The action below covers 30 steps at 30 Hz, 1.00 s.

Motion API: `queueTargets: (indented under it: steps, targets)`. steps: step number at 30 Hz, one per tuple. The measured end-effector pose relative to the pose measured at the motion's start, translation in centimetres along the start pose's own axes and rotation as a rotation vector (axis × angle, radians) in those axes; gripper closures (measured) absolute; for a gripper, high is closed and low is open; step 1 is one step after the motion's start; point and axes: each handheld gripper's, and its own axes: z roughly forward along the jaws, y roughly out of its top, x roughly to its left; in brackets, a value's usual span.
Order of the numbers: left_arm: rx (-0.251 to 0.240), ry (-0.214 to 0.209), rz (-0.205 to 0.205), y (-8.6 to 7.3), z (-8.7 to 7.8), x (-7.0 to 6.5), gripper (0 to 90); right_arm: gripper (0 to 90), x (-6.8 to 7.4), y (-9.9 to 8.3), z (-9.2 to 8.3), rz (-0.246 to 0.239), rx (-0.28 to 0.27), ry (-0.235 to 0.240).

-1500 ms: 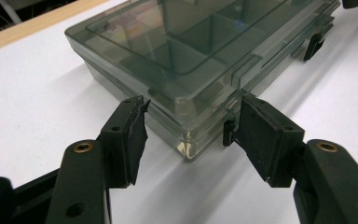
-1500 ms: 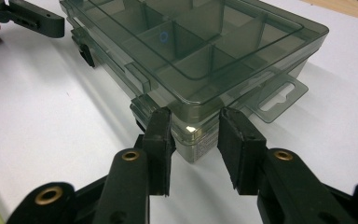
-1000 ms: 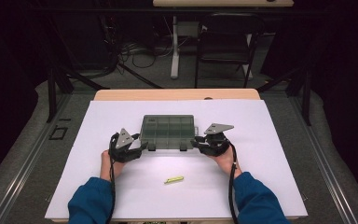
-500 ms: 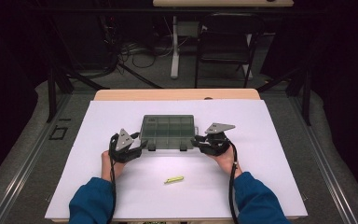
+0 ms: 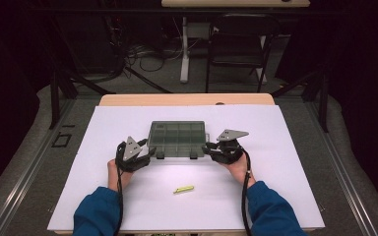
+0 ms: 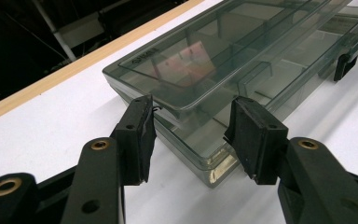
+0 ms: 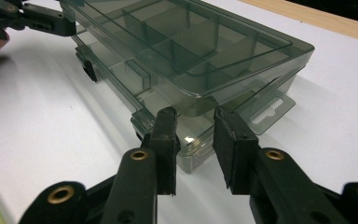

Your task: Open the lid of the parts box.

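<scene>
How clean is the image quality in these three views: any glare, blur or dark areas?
High view: the white table is evenly lit and the surroundings very dark. Left gripper view: a pinkish reflection sits on the organizer box lid, and the near jaws look soft. Right gripper view: sharp box, small glint at its near corner.

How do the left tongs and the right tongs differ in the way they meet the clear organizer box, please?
The left tongs straddle the near left corner of the organizer box with a wide gap between the pads; the right tongs straddle its near right corner with a narrower gap. The right tongs sit beside the box's hang tab; the left tongs have none near. Both lie low on the white table, each at a corner.
</scene>
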Motion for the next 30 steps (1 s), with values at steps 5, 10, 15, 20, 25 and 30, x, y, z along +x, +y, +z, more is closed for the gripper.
queueTargets:
  steps: [5,10,15,20,25,30]
  targets:
    - [-0.007,0.004,0.002,0.0,0.0,-0.1,50.4,59.5,0.1,0.1,0.0,-0.023,0.006,-0.043]
    - [-0.013,0.006,0.002,0.0,0.0,-0.1,50.5,58.8,0.7,0.3,0.0,-0.085,0.003,-0.081]
    - [-0.017,0.009,0.008,0.0,-0.1,-0.1,50.6,59.2,1.2,0.4,0.0,-0.121,-0.009,-0.102]
    - [-0.017,0.007,0.007,0.0,-0.1,-0.1,50.8,59.9,1.3,0.4,0.0,-0.135,-0.017,-0.111]
    - [-0.02,0.01,0.006,0.0,-0.1,-0.2,51.2,59.9,1.3,0.5,-0.1,-0.146,-0.019,-0.122]
    - [-0.024,0.01,0.01,0.0,-0.2,-0.1,51.8,60.0,1.4,0.5,-0.1,-0.153,-0.024,-0.131]
